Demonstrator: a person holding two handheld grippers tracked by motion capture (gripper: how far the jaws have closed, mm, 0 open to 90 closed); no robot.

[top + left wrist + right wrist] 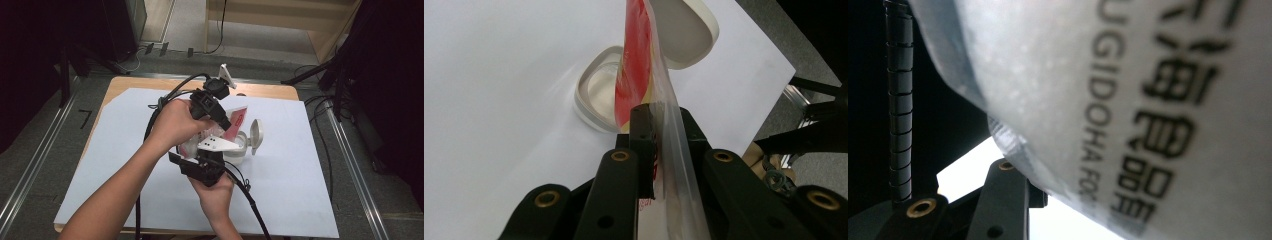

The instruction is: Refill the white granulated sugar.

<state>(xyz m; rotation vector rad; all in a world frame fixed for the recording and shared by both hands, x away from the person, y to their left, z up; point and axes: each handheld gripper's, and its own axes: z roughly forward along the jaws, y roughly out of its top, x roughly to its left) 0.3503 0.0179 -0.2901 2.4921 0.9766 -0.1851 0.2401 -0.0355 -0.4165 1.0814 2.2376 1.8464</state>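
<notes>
Gripping 1 snack pouch (636, 75), both grippers' jaws clamped (L (659, 125), R (212, 150)); 1 open container (596, 92).

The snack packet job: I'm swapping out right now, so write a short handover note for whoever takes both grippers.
Left gripper: shut on the red-and-clear packet, held above the open white container.
Right gripper: at the packet's other end; its printed plastic lies against the jaws, grip unclear.
Container sits on the white sheet, hinged lid flipped up.
Done: lid open, packet lifted.
Left: probably open the packet or get it into the container.
</notes>
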